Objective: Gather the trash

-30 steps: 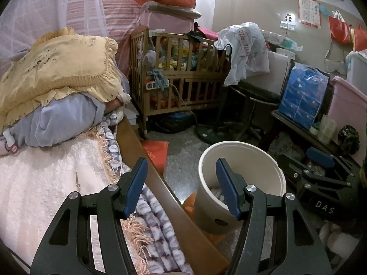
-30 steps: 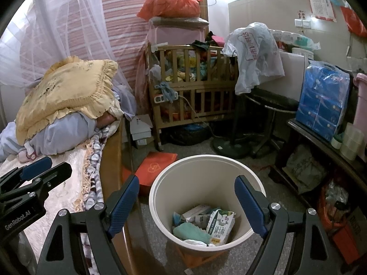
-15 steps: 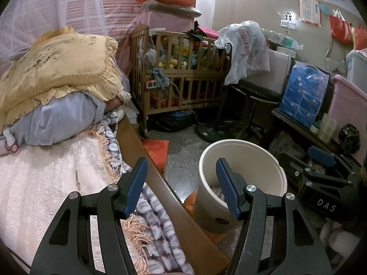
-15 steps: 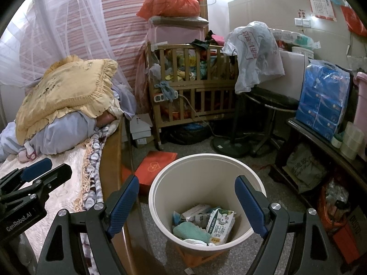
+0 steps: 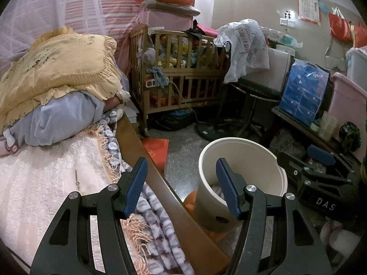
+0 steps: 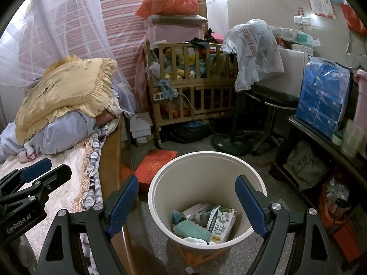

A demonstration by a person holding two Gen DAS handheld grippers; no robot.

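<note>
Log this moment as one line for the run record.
left gripper: open, empty, over bed edge | right gripper: open, empty, above round cream plastic bin | bin: holds milk carton, green cloth

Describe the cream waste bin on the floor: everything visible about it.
The waste bin is a round, cream-coloured tub, smooth like plastic, tapering slightly toward its base. It stands upright and lidless on the grey floor beside the wooden bed rail, on something orange that shows beneath it. Inside, filling only the bottom, lie a milk carton, a teal cloth and some paper packaging. The left wrist view shows a dark oval mark low on its outer wall. Neither gripper touches it.
</note>
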